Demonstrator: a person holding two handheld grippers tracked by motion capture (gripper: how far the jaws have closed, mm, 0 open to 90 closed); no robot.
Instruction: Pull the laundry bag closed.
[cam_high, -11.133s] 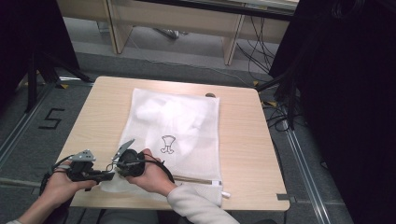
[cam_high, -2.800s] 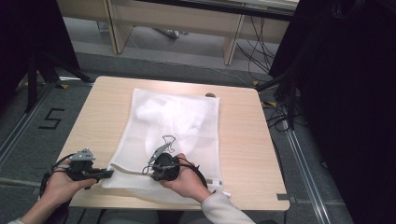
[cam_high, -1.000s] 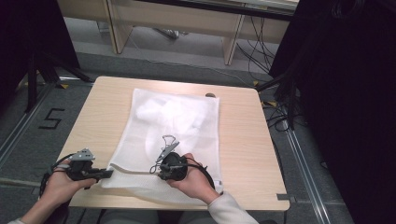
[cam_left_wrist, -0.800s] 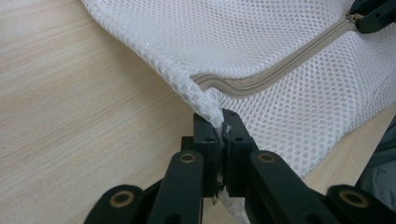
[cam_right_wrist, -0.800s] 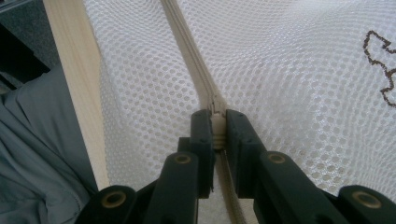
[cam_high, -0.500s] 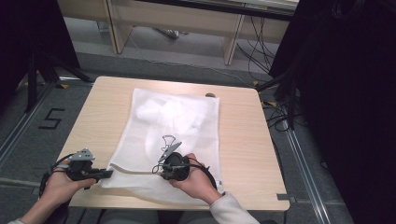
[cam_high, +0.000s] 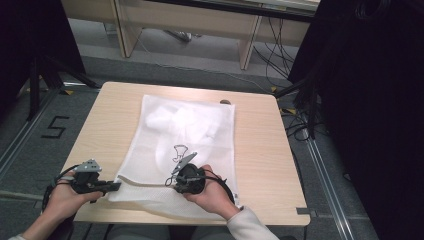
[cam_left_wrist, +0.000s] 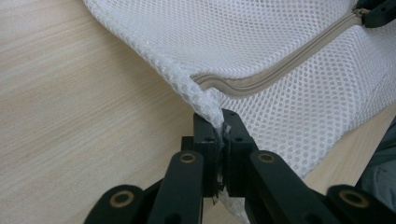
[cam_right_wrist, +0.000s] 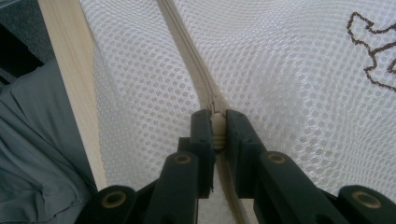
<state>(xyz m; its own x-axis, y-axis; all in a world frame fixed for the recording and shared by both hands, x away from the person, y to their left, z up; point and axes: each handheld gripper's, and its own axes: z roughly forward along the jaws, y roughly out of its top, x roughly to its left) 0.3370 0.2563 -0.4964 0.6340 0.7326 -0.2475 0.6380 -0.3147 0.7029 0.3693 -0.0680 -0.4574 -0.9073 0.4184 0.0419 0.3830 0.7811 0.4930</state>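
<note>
While the white mesh laundry bag (cam_high: 187, 135) lies flat on the table (cam_high: 260, 145), the left claw (cam_left_wrist: 219, 135) is clenched on its near corner and the right claw (cam_right_wrist: 215, 128) is clenched on the zipper pull (cam_right_wrist: 217, 127). Judging by the beige zipper (cam_left_wrist: 271, 74) between the claws, the run looks roughly half done, though which way I cannot tell. A dark outline drawing (cam_high: 179, 151) marks the mesh, and a "5" (cam_high: 54, 127) is taped on the floor.

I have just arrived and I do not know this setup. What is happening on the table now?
A person works on a white mesh laundry bag lying flat on the wooden table, holding a tool in each hand. The left tool is shut on the bag's near corner, by the end of the zipper. The right tool is shut on the zipper pull, partway along the near edge.
</note>
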